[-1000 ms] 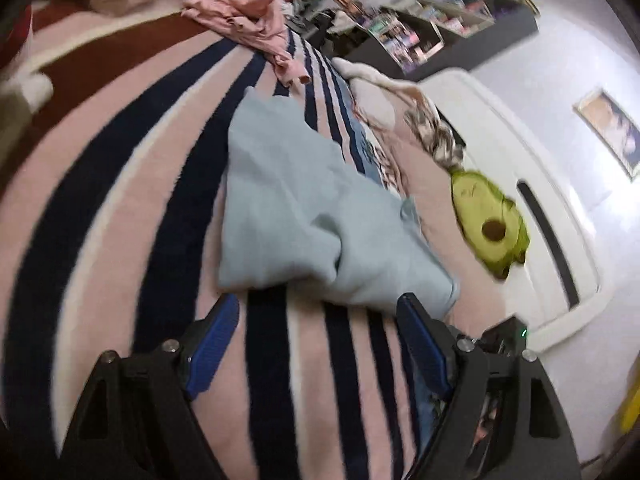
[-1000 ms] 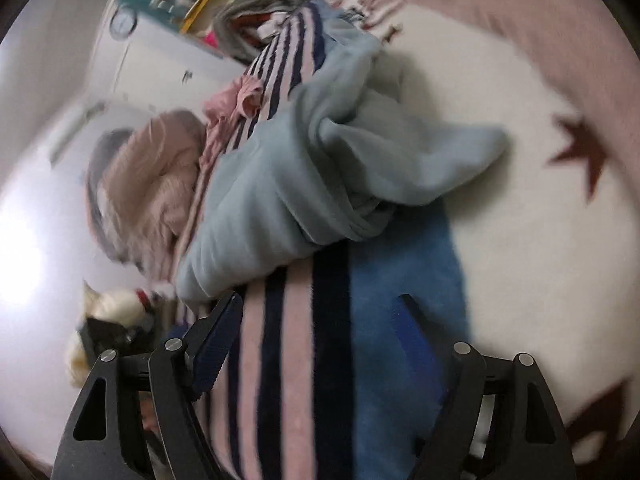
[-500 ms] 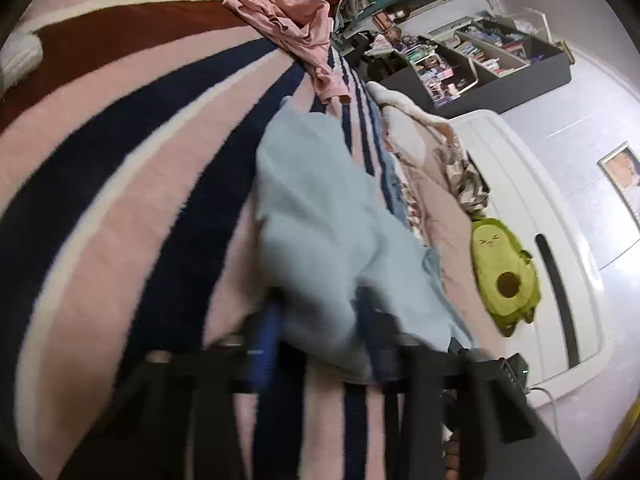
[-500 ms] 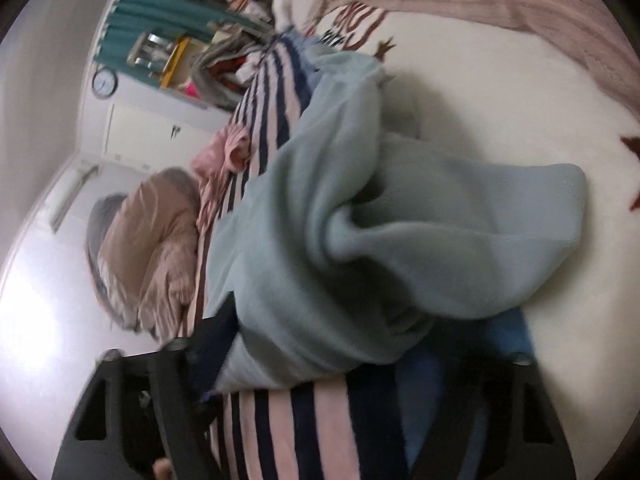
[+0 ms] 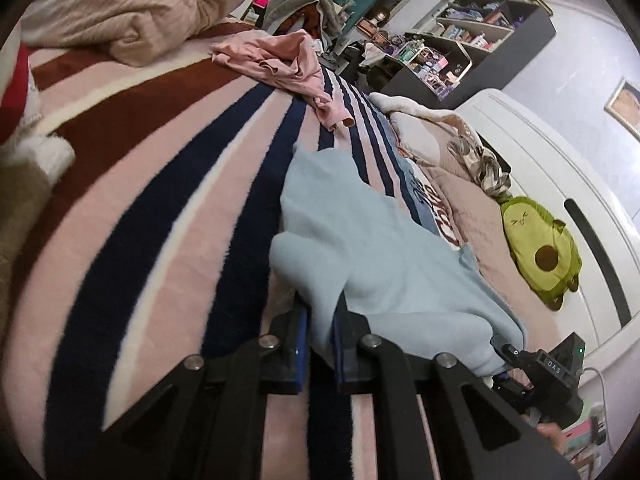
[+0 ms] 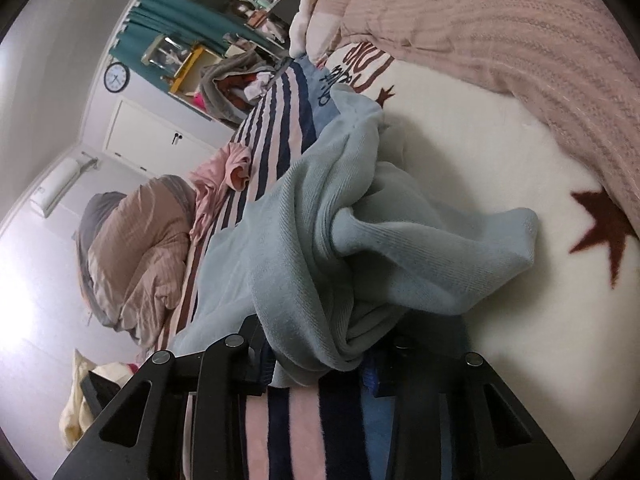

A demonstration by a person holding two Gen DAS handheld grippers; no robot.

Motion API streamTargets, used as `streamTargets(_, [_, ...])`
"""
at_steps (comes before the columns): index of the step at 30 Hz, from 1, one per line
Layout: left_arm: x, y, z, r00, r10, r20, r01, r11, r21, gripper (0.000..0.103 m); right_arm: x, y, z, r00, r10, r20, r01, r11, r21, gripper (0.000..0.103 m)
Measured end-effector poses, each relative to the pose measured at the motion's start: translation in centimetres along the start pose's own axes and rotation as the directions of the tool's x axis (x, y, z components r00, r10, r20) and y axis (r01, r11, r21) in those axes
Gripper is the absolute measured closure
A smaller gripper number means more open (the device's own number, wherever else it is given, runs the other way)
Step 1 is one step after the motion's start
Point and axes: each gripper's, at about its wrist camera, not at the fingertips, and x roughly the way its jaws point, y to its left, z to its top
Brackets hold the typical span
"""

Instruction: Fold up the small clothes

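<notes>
The blue garment [image 5: 360,248] lies on the striped blanket [image 5: 160,200] of the bed, bunched along its near edge. The left claw [image 5: 320,332] is closing, its two blue pads [image 5: 302,336] pressed on a pinch of the garment's near edge. The right claw [image 6: 316,364] is also closing, and a thick fold of the same garment [image 6: 320,248] sits between its jaws, hiding the pads; the cloth looks gripped there.

Farther up the blanket lies a crumpled pink garment [image 5: 280,64], well apart from the blue one. A beige duvet [image 5: 120,4] is heaped at the bed's far end. An avocado plush [image 5: 540,248] rests beside the bed. Open black shelves [image 5: 480,36] by the wall hold many small items, too small to tell apart.
</notes>
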Motion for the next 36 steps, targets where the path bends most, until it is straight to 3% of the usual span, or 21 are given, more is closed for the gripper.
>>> streamTargets(2, [0.0, 0.0, -0.1, 0.999, -0.002, -0.032, 0.003, 1.000, 0.015, 0.093, 0.3, -0.2, -0.1, 0.999, -0.005, -0.054, 0.004, 1.000, -0.015, 0.072])
streamTargets(4, [-0.6, 0.5, -0.5, 0.998, 0.004, -0.057, -0.004, 1.000, 0.011, 0.079, 0.6, -0.2, -0.5, 0.994, -0.033, -0.104, 0.029, 0.999, -0.041, 0.064])
streamTargets(6, [-1.5, 0.8, -1.0, 0.998, -0.018, -0.063, 0.018, 1.000, -0.004, 0.045, 0.2, -0.3, -0.8, 0.991, -0.051, -0.120, 0.043, 0.997, -0.064, 0.058])
streamTargets(10, [-2.9, 1.0, -2.4, 0.987, -0.119, -0.111, 0.113, 0.992, -0.062, 0.042, -1.4, -0.1, -1.1, 0.986, -0.099, -0.138, 0.077, 0.985, -0.152, 0.042])
streamTargets(13, [-1.8, 0.9, -3.6, 0.958, -0.250, -0.136, 0.225, 0.958, -0.178, 0.037, -2.4, 0.1, -1.5, 0.969, -0.156, -0.189, 0.108, 0.964, -0.244, 0.041])
streamTargets(16, [0.4, -0.3, -4.3, 0.950, -0.263, -0.166, 0.227, 0.951, -0.212, 0.036, -3.5, 1.8, -1.9, 0.964, -0.126, -0.235, 0.038, 0.937, -0.347, 0.042])
streamTargets(18, [1.1, -1.3, -4.2, 0.957, -0.253, -0.140, 0.224, 0.955, -0.194, 0.036, -4.1, 3.6, -2.1, 0.962, -0.121, -0.246, 0.006, 0.906, -0.424, 0.042])
streamTargets(21, [2.3, -1.8, -3.3, 0.959, -0.265, -0.096, 0.239, 0.945, -0.224, 0.036, -5.0, 6.7, -1.5, 0.975, -0.075, -0.207, -0.047, 0.848, -0.528, 0.042])
streamTargets(22, [2.6, -1.7, -3.0, 0.963, -0.258, -0.077, 0.234, 0.943, -0.238, 0.036, -5.1, 7.4, -1.0, 0.981, -0.065, -0.184, -0.049, 0.832, -0.552, 0.047])
streamTargets(23, [2.9, -1.5, -2.7, 0.968, -0.244, -0.064, 0.222, 0.943, -0.247, 0.036, -4.7, 7.9, -0.6, 0.985, -0.077, -0.156, -0.027, 0.817, -0.576, 0.058])
streamTargets(26, [3.5, -1.0, -1.9, 0.979, -0.202, -0.034, 0.187, 0.950, -0.250, 0.036, -2.8, 8.3, 0.0, 0.980, -0.185, -0.073, 0.094, 0.756, -0.648, 0.091])
streamTargets(28, [3.6, -0.7, -1.6, 0.983, -0.183, -0.018, 0.173, 0.952, -0.253, 0.037, -1.0, 7.9, 0.1, 0.965, -0.256, -0.056, 0.150, 0.718, -0.680, 0.092])
streamTargets(31, [3.7, -0.4, -1.2, 0.991, -0.136, -0.007, 0.130, 0.963, -0.237, 0.052, 0.5, 6.8, -0.2, 0.952, -0.298, -0.070, 0.170, 0.704, -0.690, 0.092])
streamTargets(33, [3.9, -0.3, -0.9, 0.994, -0.110, -0.010, 0.105, 0.969, -0.225, 0.076, 0.7, 6.5, 0.1, 0.951, -0.300, -0.076, 0.170, 0.713, -0.680, 0.092])
streamTargets(36, [4.0, -1.1, -0.2, 0.995, -0.104, -0.009, 0.101, 0.980, -0.173, 0.088, 0.4, 5.8, 0.2, 0.952, -0.291, -0.096, 0.156, 0.731, -0.665, 0.092])
